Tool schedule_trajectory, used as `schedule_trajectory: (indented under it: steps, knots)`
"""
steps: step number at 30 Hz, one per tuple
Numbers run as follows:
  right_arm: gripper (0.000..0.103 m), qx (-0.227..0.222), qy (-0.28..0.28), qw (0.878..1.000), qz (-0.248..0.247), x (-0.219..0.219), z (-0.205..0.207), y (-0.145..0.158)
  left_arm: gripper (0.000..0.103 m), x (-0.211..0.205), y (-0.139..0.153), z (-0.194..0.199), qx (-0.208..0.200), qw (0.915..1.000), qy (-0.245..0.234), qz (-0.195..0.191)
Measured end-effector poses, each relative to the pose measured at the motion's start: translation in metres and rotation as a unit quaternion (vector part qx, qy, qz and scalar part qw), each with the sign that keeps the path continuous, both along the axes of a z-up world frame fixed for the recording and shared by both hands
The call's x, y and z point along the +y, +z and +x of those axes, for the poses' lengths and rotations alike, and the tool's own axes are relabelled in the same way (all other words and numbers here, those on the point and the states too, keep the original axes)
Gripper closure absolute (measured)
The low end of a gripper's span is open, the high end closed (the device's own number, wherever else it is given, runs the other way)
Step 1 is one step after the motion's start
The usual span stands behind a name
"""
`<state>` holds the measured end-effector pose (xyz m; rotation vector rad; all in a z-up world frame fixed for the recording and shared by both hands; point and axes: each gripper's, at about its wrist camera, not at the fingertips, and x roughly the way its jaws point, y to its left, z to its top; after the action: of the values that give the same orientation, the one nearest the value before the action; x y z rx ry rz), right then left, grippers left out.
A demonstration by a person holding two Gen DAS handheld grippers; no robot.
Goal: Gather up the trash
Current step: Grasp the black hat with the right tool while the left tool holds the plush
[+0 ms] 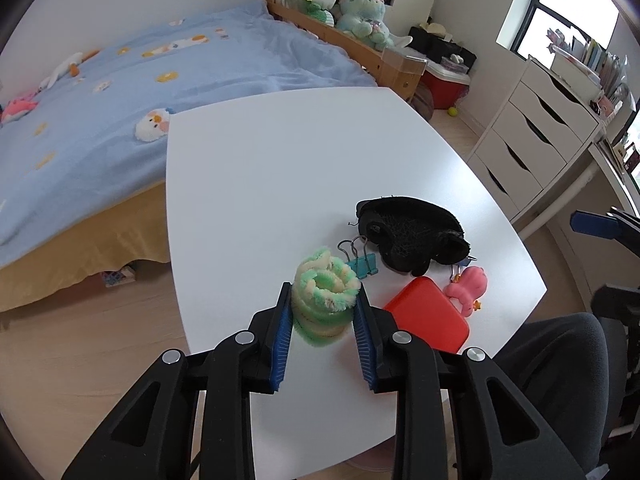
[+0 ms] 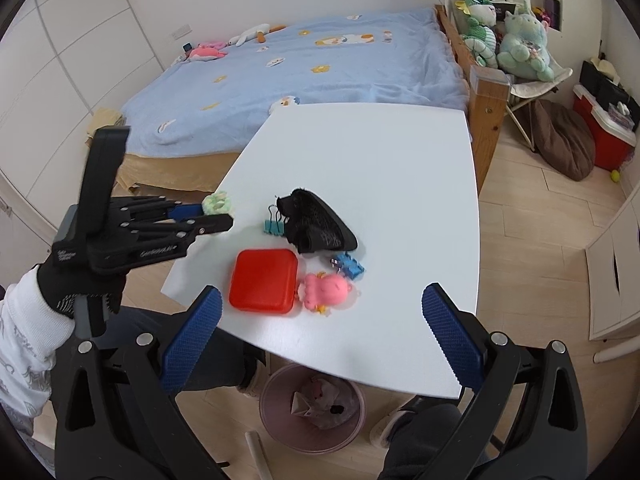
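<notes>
Two grippers: both are seen over a white counter that stands beside a bed with a blue blanket.
Left gripper: its jaws are closed against the sides of a fuzzy green-and-cream coil, which is pressed between the blue pads.
Coil position: from the right wrist view the coil is seen at the tip of the left gripper, at the counter's near-left edge (whether it touches the surface cannot be told).
Left hand: a black glove and a white sleeve are seen on the handle.
Right gripper: its jaws are spread wide and nothing is held; it hangs over the counter's near edge.
Counter items: a black fuzzy piece is seen in the middle, with a teal binder clip touching its left side and a blue clip just beside its near end.
Red case: it lies flat near the front edge, with a pink toy touching its right side.
Bin: a pink wastebasket is seen on the wooden floor under the counter's near edge, with crumpled paper and wrappers in it.
</notes>
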<state>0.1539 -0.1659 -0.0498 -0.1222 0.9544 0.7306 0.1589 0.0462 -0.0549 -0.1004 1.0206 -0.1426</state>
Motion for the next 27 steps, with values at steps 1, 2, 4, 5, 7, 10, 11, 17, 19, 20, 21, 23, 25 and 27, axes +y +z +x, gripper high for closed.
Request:
schedule_trajectory:
  steps: [1,2,4,5,7,10,11,17,19,20,21,23,25,27]
  knots:
    - [0.005,-0.001,0.002,1.0,-0.003,0.003,0.004,0.0,0.074,0.0,0.002,-0.002,-0.003,1.0,0.0,-0.002]
    - [0.005,-0.001,0.004,1.0,-0.007,0.007,0.008,0.001,0.074,-0.001,0.004,-0.002,-0.005,1.0,0.0,-0.003]
    - [0.005,-0.002,0.01,1.0,-0.012,0.013,0.016,0.0,0.074,-0.001,0.007,-0.005,-0.009,0.9999,0.0,-0.007]
    - [0.005,-0.003,0.013,1.0,-0.017,0.017,0.02,-0.001,0.074,-0.001,0.008,-0.005,-0.01,0.9999,0.0,-0.007]
    - [0.005,-0.002,0.02,1.0,-0.024,0.025,0.03,-0.003,0.074,0.0,0.009,-0.007,-0.012,0.9999,0.001,-0.011]
    - [0.005,0.003,0.032,0.999,-0.036,0.036,0.044,-0.008,0.074,0.0,0.012,-0.009,-0.015,0.9998,0.002,-0.014]
    - [0.005,0.005,0.037,0.998,-0.041,0.041,0.048,-0.01,0.074,0.001,0.012,-0.011,-0.015,0.9998,0.003,-0.015]
    - [0.005,0.01,0.062,0.996,-0.071,0.062,0.067,-0.026,0.074,0.006,0.014,-0.014,-0.018,0.9996,0.008,-0.022]
    - [0.009,0.011,0.069,0.995,-0.078,0.068,0.071,-0.03,0.074,0.008,0.014,-0.014,-0.018,0.9995,0.009,-0.023]
    - [0.015,0.013,0.072,0.994,-0.081,0.07,0.072,-0.033,0.074,0.008,0.014,-0.015,-0.017,0.9995,0.01,-0.023]
    - [0.018,0.015,0.075,0.993,-0.086,0.072,0.074,-0.036,0.074,0.009,0.013,-0.017,-0.017,0.9995,0.011,-0.023]
    - [0.028,0.019,0.078,0.993,-0.091,0.075,0.077,-0.041,0.074,0.01,0.014,-0.017,-0.018,0.9995,0.012,-0.024]
    - [0.029,0.026,0.085,0.992,-0.085,0.076,0.079,-0.044,0.074,0.01,0.014,-0.018,-0.018,0.9995,0.012,-0.024]
    - [0.035,0.028,0.089,0.992,-0.084,0.078,0.08,-0.046,0.074,0.01,0.014,-0.018,-0.018,0.9995,0.012,-0.025]
